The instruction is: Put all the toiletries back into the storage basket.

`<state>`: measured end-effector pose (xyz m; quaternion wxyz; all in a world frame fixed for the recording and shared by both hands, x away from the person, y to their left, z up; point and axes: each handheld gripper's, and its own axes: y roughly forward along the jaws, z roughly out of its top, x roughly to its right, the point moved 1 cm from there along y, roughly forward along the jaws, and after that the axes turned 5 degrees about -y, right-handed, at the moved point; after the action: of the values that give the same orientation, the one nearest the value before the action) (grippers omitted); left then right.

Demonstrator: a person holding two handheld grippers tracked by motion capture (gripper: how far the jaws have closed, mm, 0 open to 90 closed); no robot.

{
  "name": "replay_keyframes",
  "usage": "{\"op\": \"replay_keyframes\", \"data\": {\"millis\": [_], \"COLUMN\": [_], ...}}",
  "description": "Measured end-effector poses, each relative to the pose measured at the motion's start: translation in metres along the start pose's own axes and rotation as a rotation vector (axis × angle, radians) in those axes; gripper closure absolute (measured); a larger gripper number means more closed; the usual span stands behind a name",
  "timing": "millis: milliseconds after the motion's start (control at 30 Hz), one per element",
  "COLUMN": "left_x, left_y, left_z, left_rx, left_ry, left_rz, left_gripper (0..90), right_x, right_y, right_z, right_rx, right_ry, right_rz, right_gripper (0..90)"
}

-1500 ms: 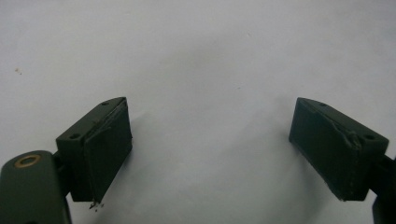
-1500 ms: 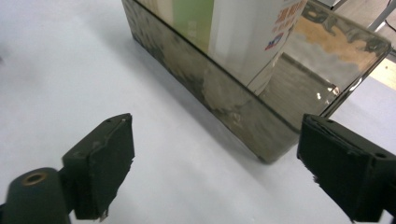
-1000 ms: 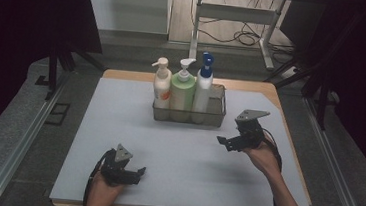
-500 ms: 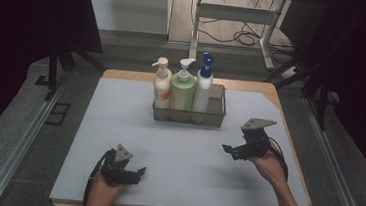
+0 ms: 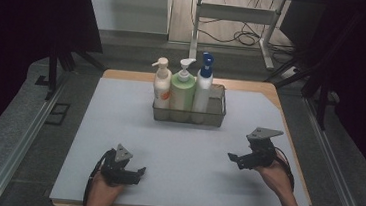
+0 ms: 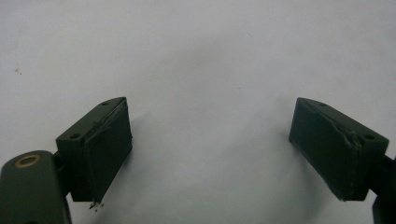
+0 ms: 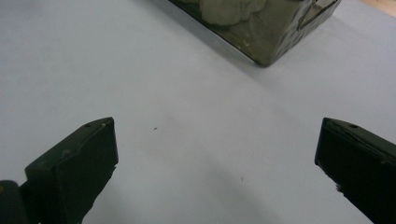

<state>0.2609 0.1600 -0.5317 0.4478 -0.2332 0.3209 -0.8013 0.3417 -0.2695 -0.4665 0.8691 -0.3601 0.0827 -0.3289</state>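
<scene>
— Mid-worktop (image 5: 118,127), far side: wire mesh basket (image 5: 188,114), long axis left-right; three upright plastic pump bottles (image 5: 182,90), nozzles pointing left.
— Near edge: left gripper (image 5: 135,171), right gripper (image 5: 234,158); black fingers (image 6: 100,149) apart, empty.

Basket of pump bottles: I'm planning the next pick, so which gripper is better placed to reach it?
Probably the right gripper: it stands open nearer the basket, whose corner shows ahead in its own view. The left gripper sits farther back.

grey mat (image 5: 118,127) | wooden tabletop (image 5: 245,84) | floor cables (image 5: 237,36) | white stand (image 5: 195,29)
</scene>
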Motion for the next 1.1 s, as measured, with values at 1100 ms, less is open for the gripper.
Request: {"op": "replay_keyframes", "data": {"millis": [1100], "left_x": [0.000], "left_y": [0.000], "left_z": [0.000], "left_rx": [0.001], "left_ry": [-0.001], "left_rz": [0.000], "left_gripper": [12.7], "right_x": [-0.021], "right_y": [0.017], "right_z": [-0.067], "right_rx": [-0.060], "right_ry": [0.040], "right_rz": [0.008], "right_gripper": [0.1]}}
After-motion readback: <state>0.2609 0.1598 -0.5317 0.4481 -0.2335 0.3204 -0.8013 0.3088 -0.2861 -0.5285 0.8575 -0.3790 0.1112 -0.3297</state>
